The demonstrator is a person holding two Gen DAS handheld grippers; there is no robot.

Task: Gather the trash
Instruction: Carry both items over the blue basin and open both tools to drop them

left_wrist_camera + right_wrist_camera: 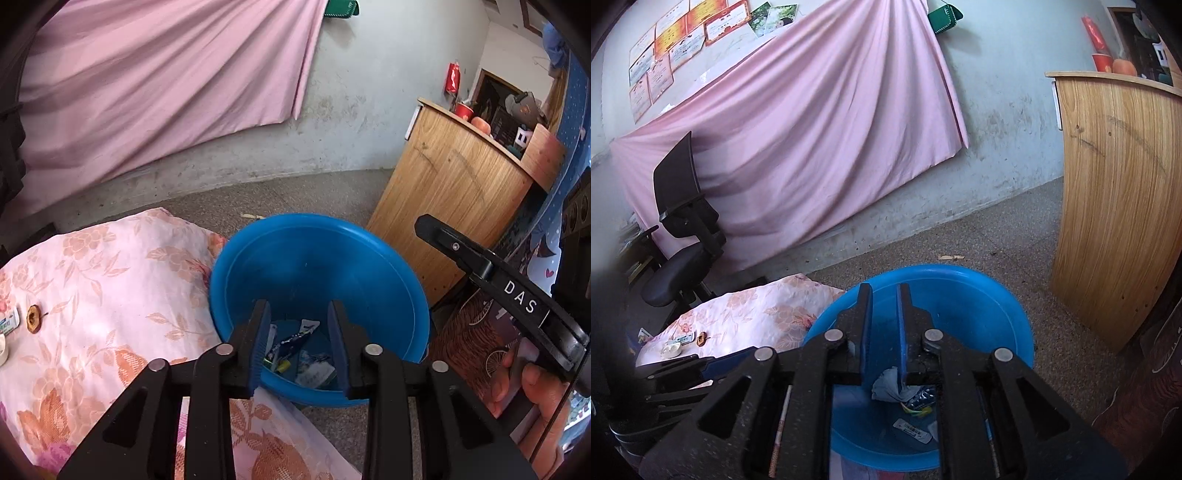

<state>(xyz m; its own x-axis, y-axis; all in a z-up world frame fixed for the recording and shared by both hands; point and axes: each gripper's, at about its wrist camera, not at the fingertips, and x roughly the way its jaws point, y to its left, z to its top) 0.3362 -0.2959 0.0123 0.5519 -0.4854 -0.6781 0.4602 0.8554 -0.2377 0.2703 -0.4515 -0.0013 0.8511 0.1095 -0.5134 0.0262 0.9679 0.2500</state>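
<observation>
Over the blue basin (317,266), both hand-held grippers gape empty beside the floral bedding (110,280).

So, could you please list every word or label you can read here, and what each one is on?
"DAS": white letters on the black arm of the right tongs.
Certificates on the wall: too blurred to read.
Wrappers in the blue basin: print too small to read.

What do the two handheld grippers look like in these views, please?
Both the left gripper and the right gripper are matte black linkage frames with round silver pivot pins and flat fingers faced with blue ribbed pads. The right one, seen side-on from the left wrist, bears white letters "DAS". No cables or sleeves show.
</observation>
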